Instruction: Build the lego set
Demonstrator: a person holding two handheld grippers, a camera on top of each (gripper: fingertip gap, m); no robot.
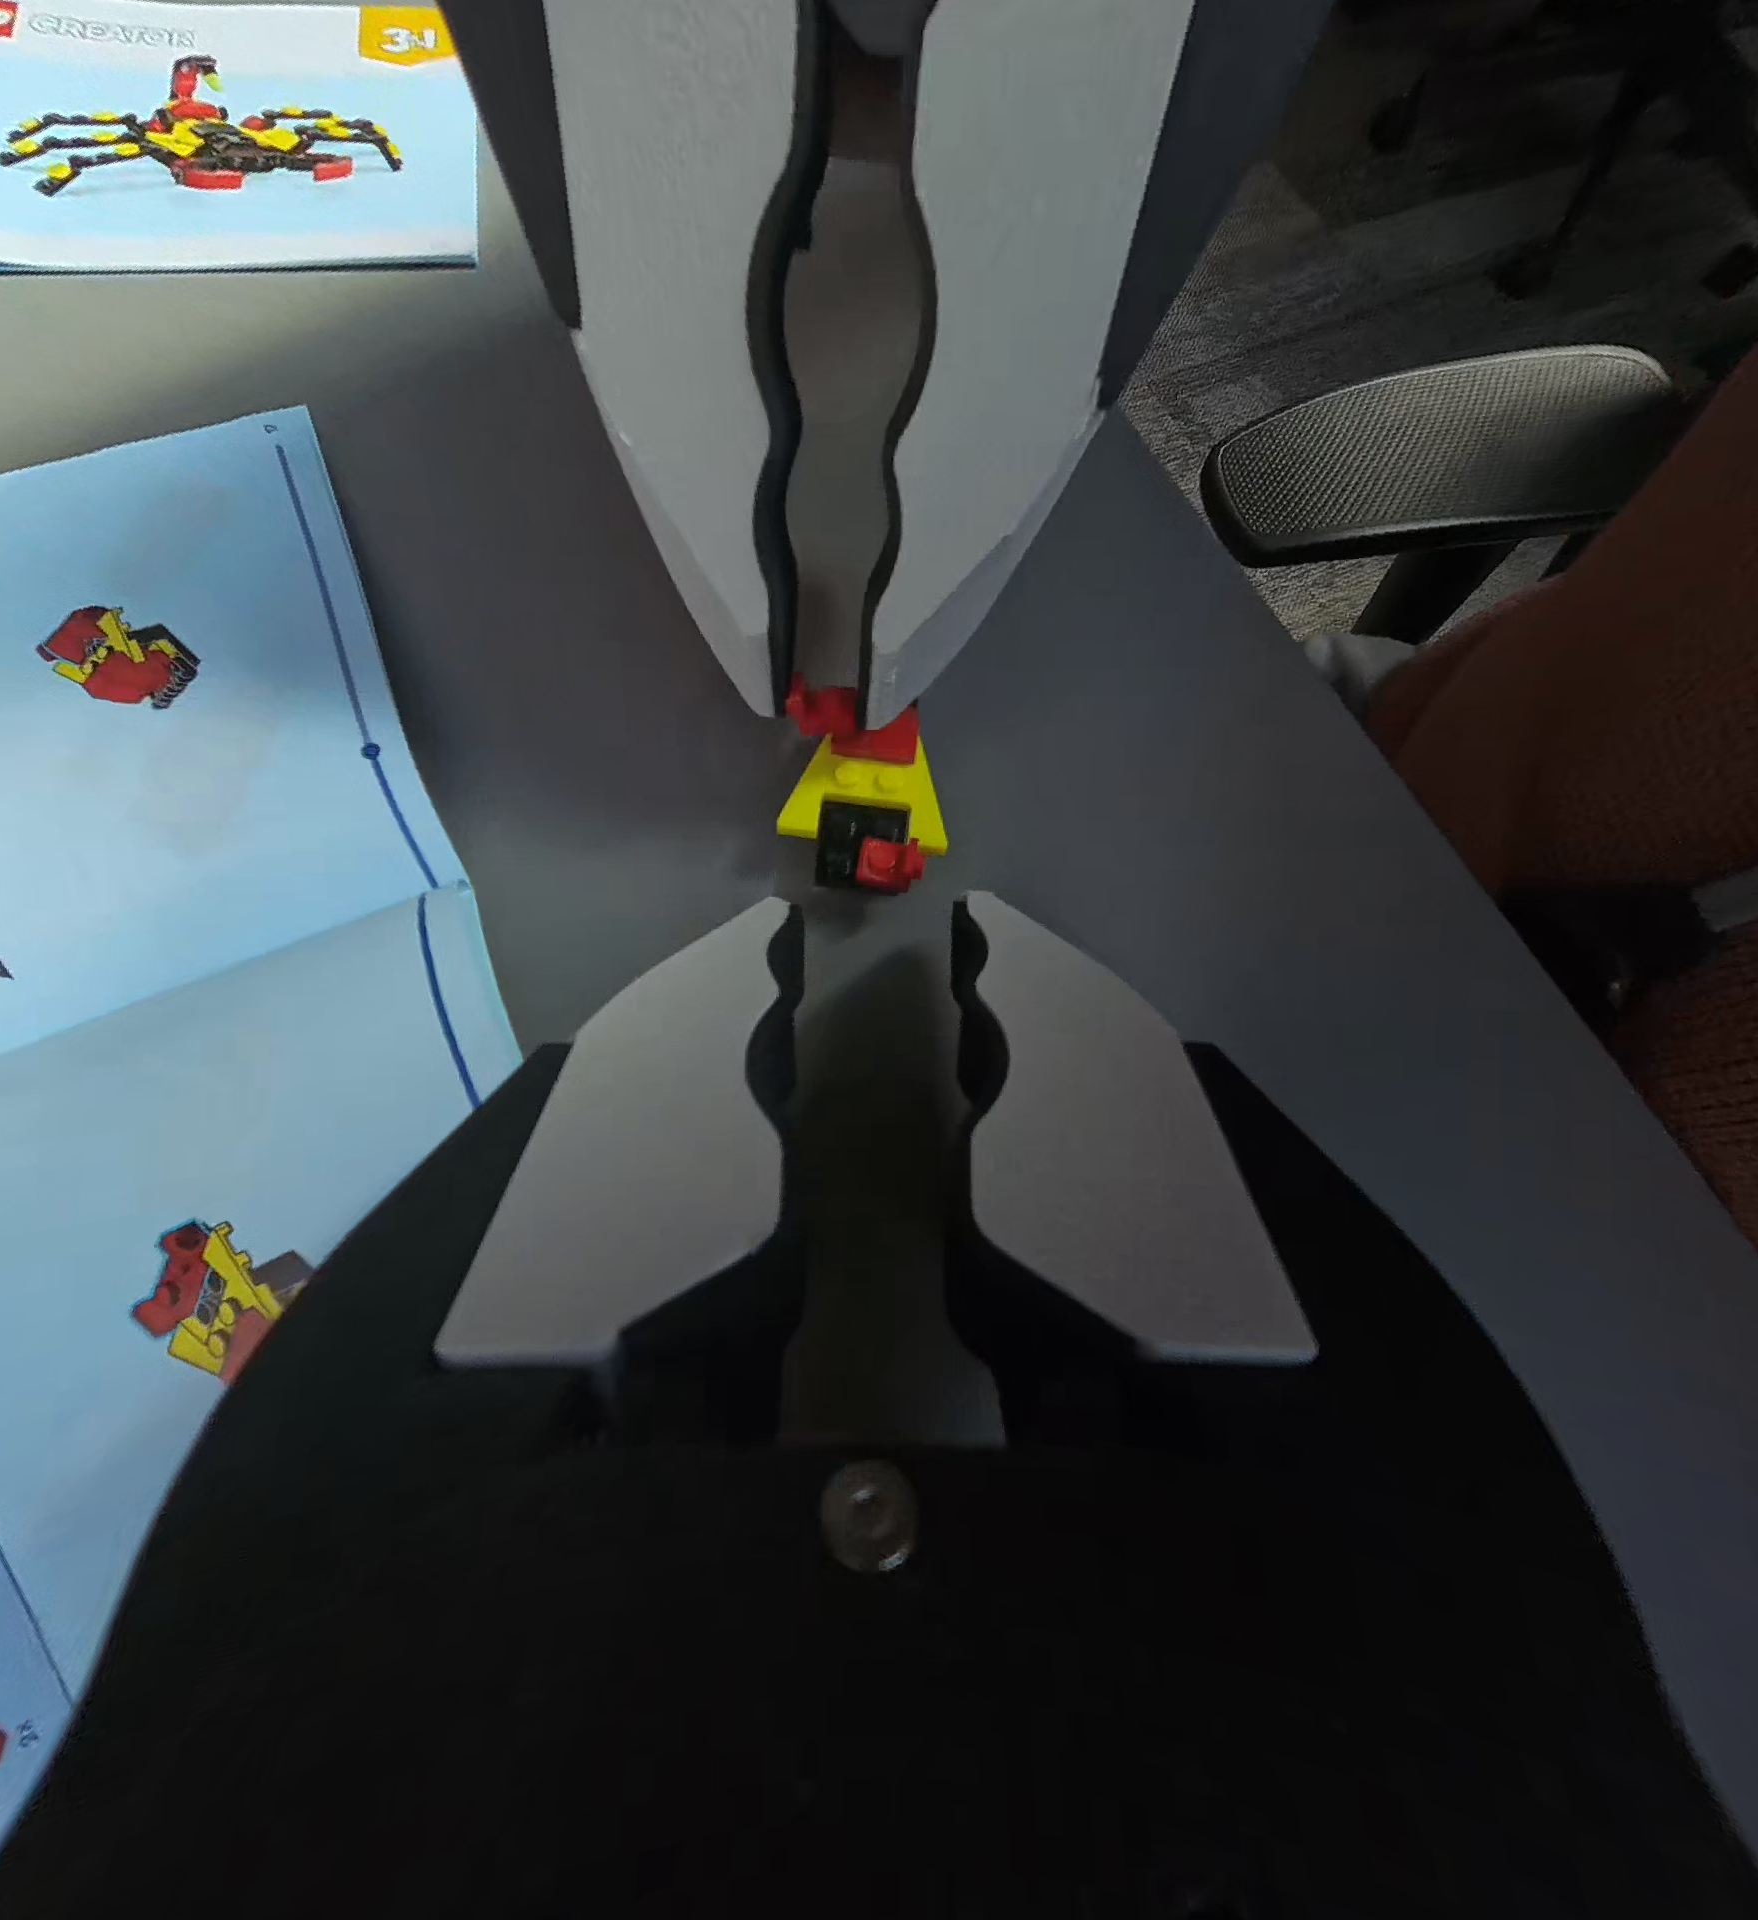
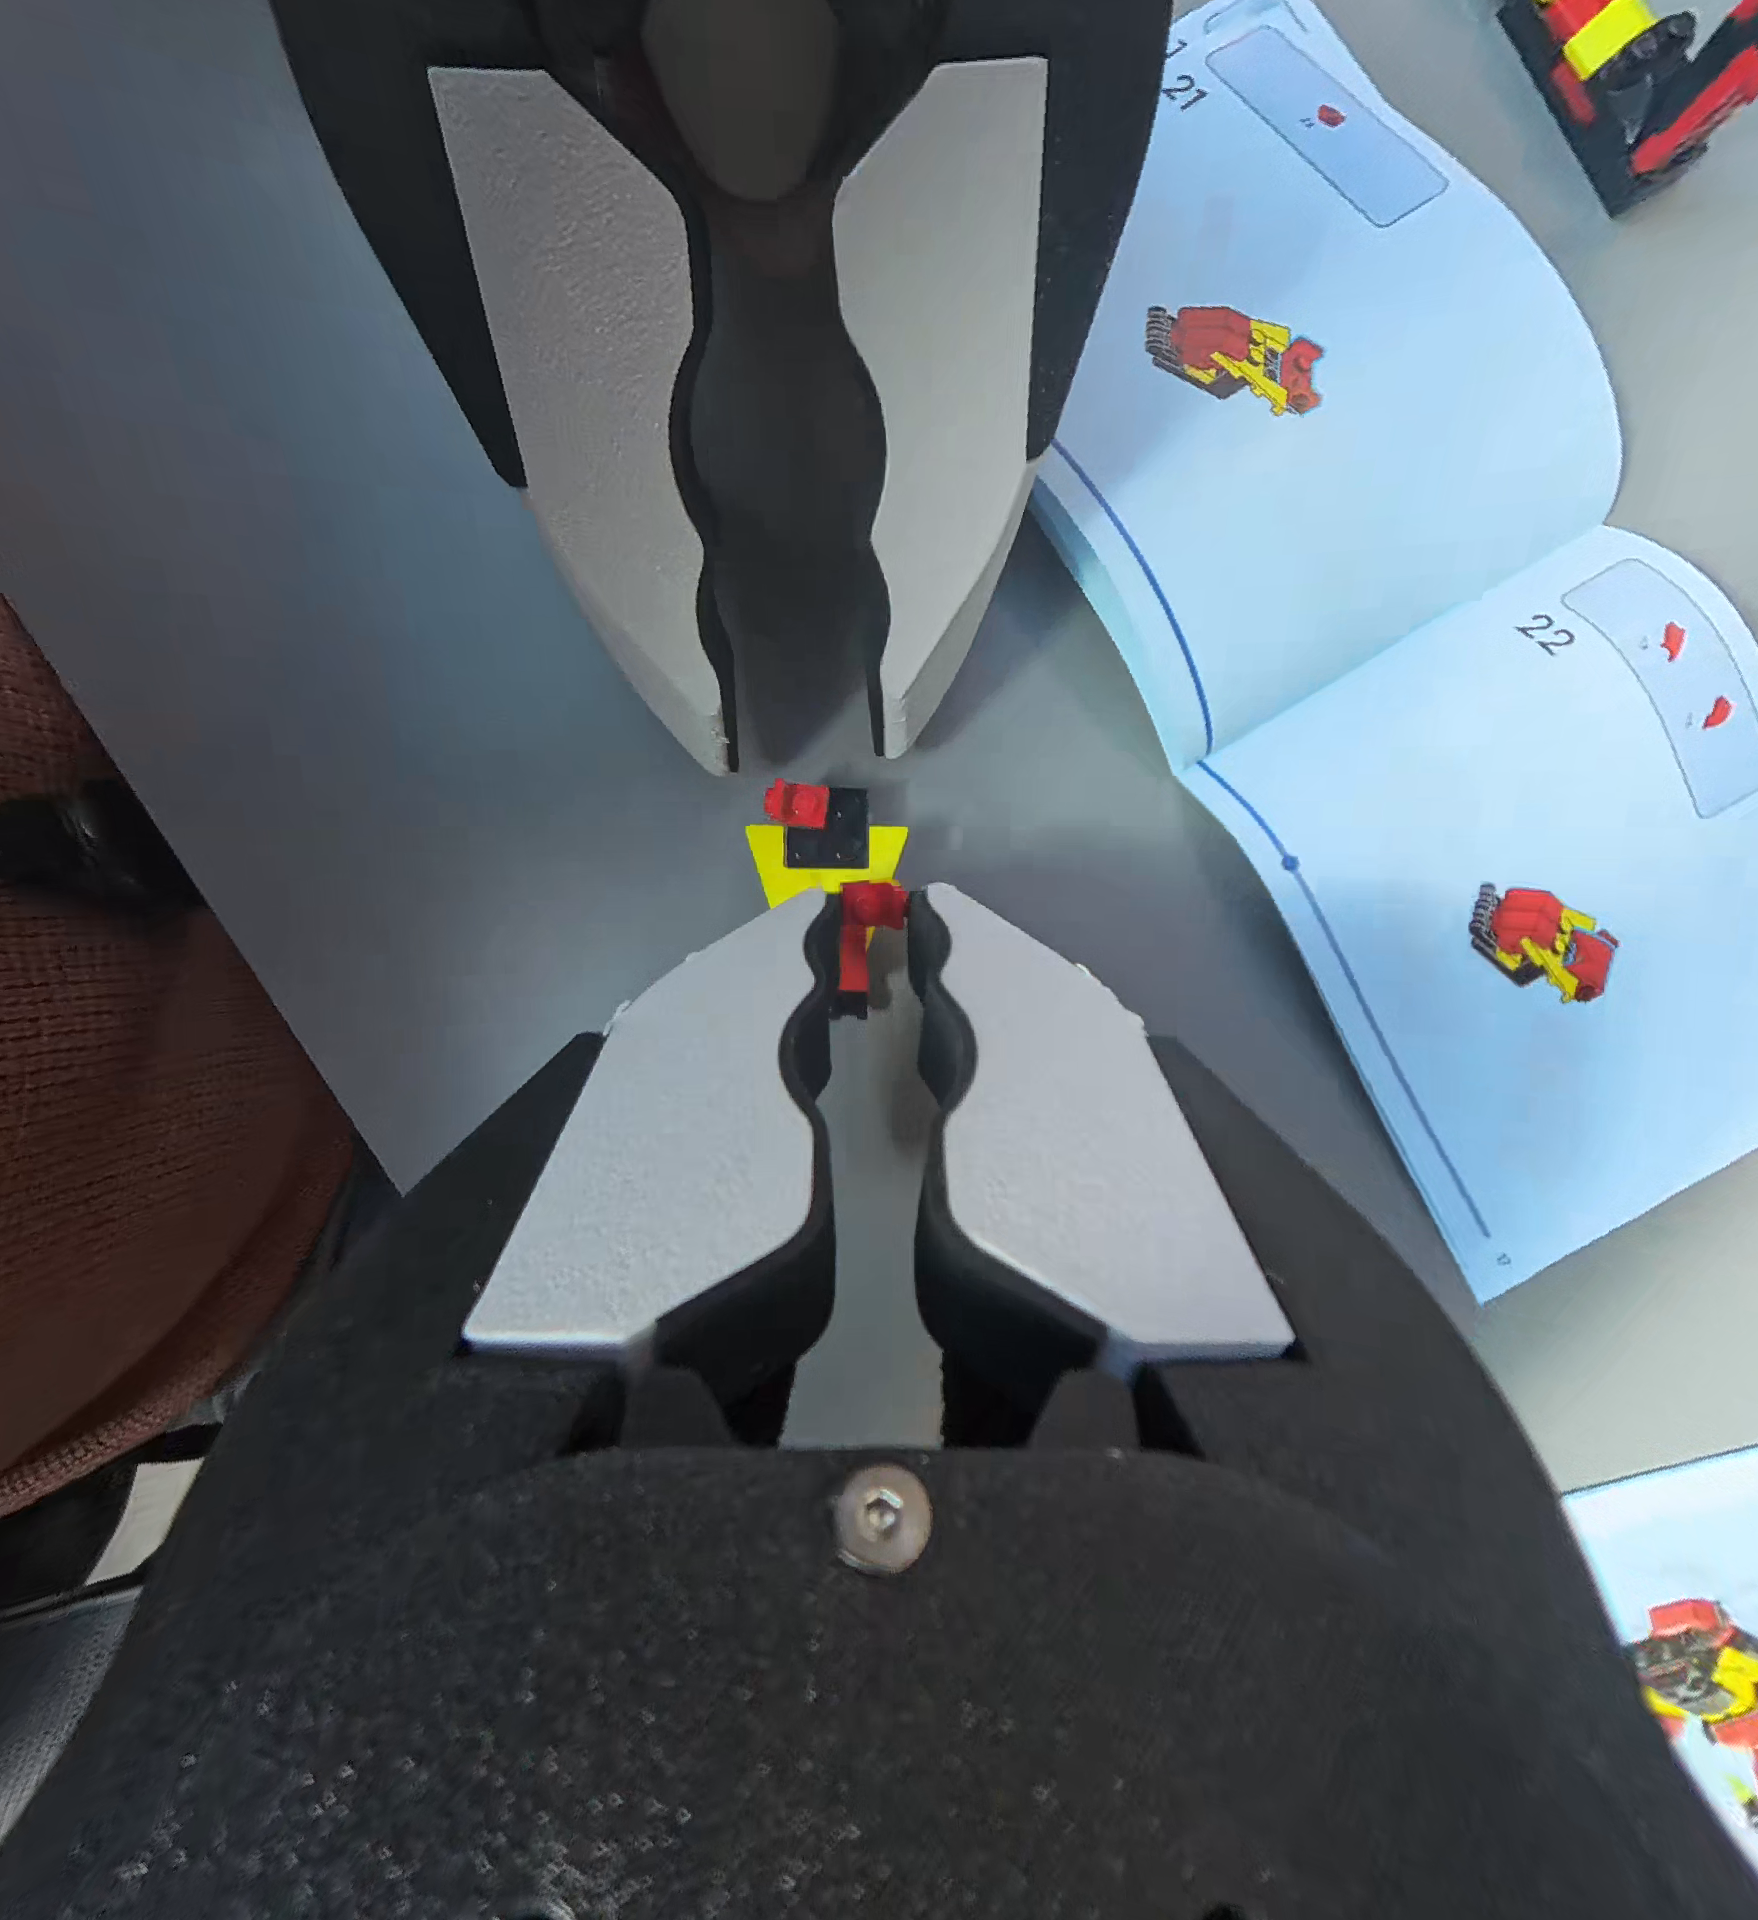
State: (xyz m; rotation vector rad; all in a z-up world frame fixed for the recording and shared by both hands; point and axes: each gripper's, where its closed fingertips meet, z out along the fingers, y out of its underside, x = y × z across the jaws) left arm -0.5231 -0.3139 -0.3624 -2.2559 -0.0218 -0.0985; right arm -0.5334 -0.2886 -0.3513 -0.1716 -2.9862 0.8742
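My right tool point(image 2: 867, 902) pinches the red end of the small model point(image 1: 862, 805) on the desk point(image 1: 1114, 727); my left tool point(image 1: 875, 906) faces it, released, beside the open booklet point(image 1: 127, 831).

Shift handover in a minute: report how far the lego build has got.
Done: a small sub-assembly, yellow plate with black and red pieces, and a larger build beyond the open booklet. In hand: right tongs pinch the sub-assembly's red end; left tongs hover open just short of it. Left: likely more pieces, then joining the two.
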